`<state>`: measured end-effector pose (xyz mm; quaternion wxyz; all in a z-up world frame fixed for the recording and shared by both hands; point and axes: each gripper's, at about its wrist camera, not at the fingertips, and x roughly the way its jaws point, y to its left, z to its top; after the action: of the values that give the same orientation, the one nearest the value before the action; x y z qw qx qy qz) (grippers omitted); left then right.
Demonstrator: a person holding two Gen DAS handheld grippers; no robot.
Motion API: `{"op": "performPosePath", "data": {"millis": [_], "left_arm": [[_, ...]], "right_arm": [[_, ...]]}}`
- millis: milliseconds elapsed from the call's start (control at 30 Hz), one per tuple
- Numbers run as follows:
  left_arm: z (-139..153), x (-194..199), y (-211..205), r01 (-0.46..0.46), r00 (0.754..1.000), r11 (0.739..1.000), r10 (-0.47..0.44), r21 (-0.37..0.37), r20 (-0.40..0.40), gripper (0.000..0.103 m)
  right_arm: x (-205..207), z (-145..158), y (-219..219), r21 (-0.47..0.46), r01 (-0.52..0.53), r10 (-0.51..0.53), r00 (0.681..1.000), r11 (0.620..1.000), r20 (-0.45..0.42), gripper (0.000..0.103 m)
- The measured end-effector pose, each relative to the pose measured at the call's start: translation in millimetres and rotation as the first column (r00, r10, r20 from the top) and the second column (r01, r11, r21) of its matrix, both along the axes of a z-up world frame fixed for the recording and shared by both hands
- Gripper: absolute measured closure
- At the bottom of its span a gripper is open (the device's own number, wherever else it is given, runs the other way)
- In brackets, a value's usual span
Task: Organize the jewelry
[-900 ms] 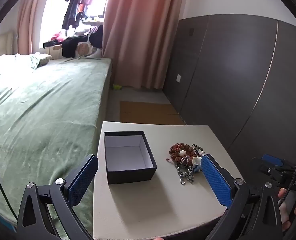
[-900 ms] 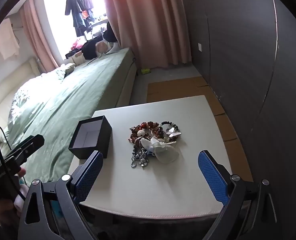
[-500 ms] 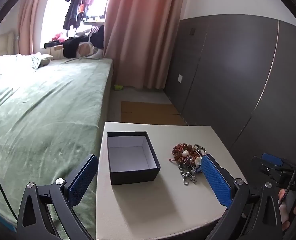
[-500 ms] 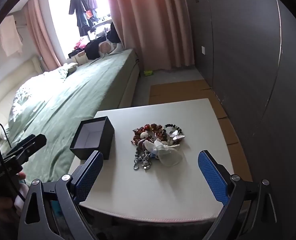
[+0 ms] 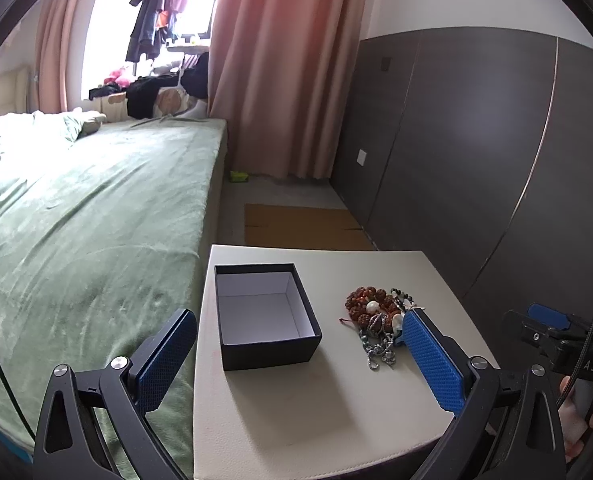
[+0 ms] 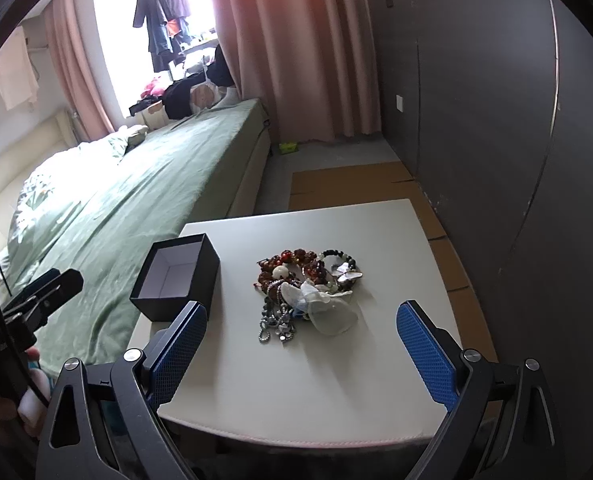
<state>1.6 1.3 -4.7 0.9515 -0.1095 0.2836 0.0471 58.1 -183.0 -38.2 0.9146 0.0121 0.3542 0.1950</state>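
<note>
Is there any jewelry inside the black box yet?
No, the black box shows only its bare white lining, while the jewelry pile lies beside it on the white table.

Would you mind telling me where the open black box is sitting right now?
The black box sits on the white table near its bed-side edge, left of the jewelry pile in both wrist views, open and empty.

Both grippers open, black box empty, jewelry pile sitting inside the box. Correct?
One error: the jewelry pile is not inside the black box. It lies on the white table beside the box, apart from it, as the right wrist view shows. The rest holds: the box is empty, and the left gripper and right gripper are both open with nothing between their fingers.
</note>
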Motion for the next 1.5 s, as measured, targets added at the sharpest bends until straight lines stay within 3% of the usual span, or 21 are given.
{"op": "performPosePath", "data": {"millis": [1500], "left_arm": [[-1.4, -1.8, 2.7, -0.022, 1.000, 1.000, 0.022, -0.008, -0.001, 0.001]], "right_arm": [[-4.4, 1.1, 0.8, -0.038, 0.011, -0.011, 1.000, 0.999, 0.016, 0.007]]}}
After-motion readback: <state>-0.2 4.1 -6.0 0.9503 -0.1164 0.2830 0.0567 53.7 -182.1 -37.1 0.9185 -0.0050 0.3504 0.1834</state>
